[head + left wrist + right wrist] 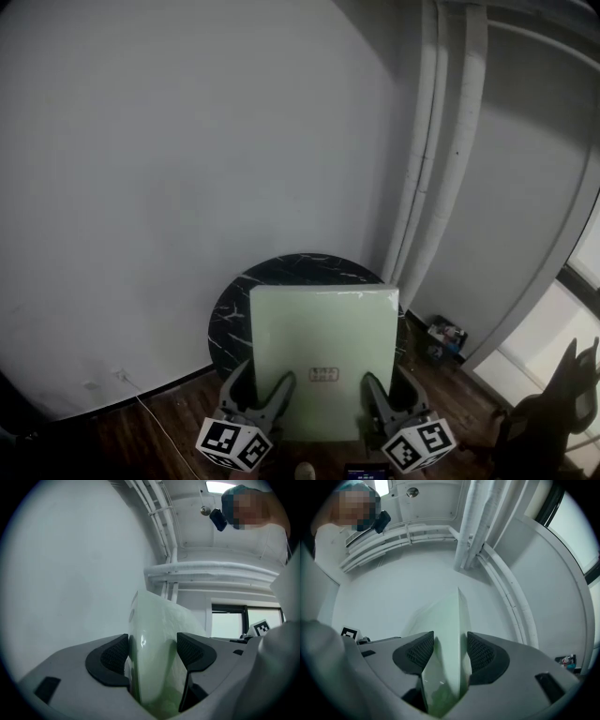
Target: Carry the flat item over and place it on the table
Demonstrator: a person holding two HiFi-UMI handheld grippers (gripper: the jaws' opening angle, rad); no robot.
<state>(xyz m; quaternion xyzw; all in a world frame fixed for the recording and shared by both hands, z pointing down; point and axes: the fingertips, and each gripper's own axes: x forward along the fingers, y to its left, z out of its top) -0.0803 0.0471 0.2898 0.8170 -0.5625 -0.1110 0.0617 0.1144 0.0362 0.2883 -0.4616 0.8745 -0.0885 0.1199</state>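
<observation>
Fingers: dark ribbed pads [115, 656] of the left gripper [152, 653] are clamped on the pale green flat item [154, 630], one pad on each face. The right gripper [449, 651] pinches it the same way between its pads [480, 654].
Grip points: in the head view the left gripper [265, 389] and right gripper [392, 394] bite the item's near edge, well apart, one toward each corner.
Why so held: likely to stop a wide, thin sheet from twisting or sagging. An edge grip also leaves the underside free for setting down.
Flat item, position: the flat item [319, 337] is carried in the air in front of the person. Its far edge overlaps the round black table [230, 319] in the picture.
Contact with table: cannot tell. The sheet hides the tabletop beneath it.
Head view only: table, wood floor [159, 431], a small label [323, 374] low on the sheet's face, wall pipes [441, 141].
Gripper views only: sheet seen edge-on, showing its thinness and pad contact on both faces. Both look upward past it to ceiling and pipes, so the sheet probably tilts up away from the jaws.
Stage, my reading: carry nearly over; lowering and release not yet done.
</observation>
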